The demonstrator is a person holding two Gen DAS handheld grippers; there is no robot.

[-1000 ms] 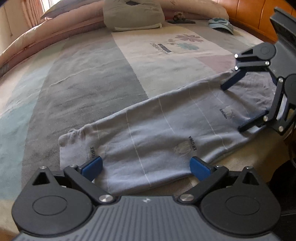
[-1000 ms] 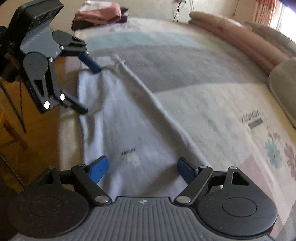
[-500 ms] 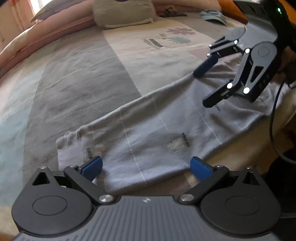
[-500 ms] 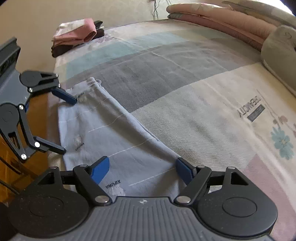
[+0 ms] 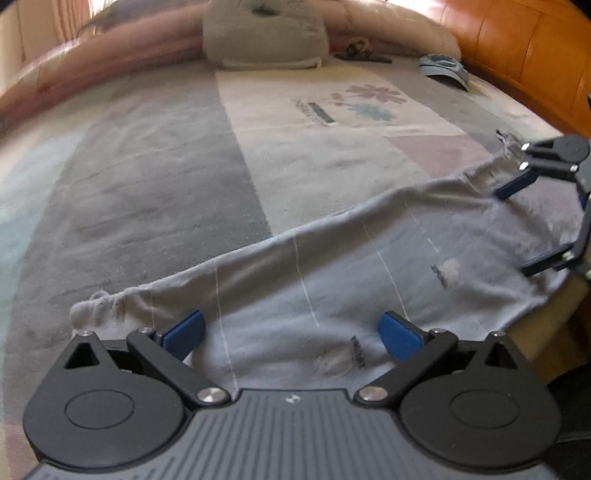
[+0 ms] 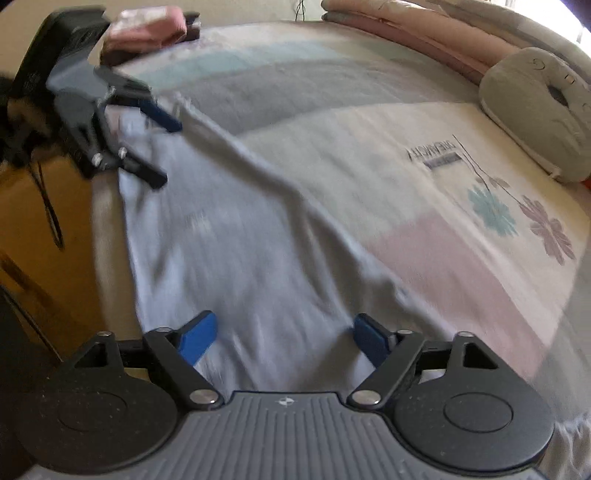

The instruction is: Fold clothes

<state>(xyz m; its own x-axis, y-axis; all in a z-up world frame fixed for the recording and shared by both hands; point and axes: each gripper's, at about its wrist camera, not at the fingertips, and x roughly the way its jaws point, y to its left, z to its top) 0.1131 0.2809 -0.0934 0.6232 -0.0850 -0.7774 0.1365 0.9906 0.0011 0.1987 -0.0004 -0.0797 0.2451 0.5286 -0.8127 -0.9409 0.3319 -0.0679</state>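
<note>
One pair of pale blue-grey trousers point(image 5: 332, 266) lay stretched flat along the near edge of the bed point(image 5: 155, 177), already doubled leg on leg, the gathered cuffs toward one end and the wider waist part toward the other.

The left gripper point(image 5: 291, 332) hung over the cuff end with its jaws apart and nothing clamped. The right gripper point(image 6: 282, 338) hung over the waist end, its jaws opening, cloth beneath them but not pinched.

The step in hand looked like lining up for the crosswise fold; next, each gripper would need to drop onto its end and pinch both layers.

Beyond lay one grey pillow point(image 6: 539, 110), one rolled quilt point(image 5: 110, 48) along the far edge, and one pile of folded clothes point(image 6: 147, 31) at a corner.
</note>
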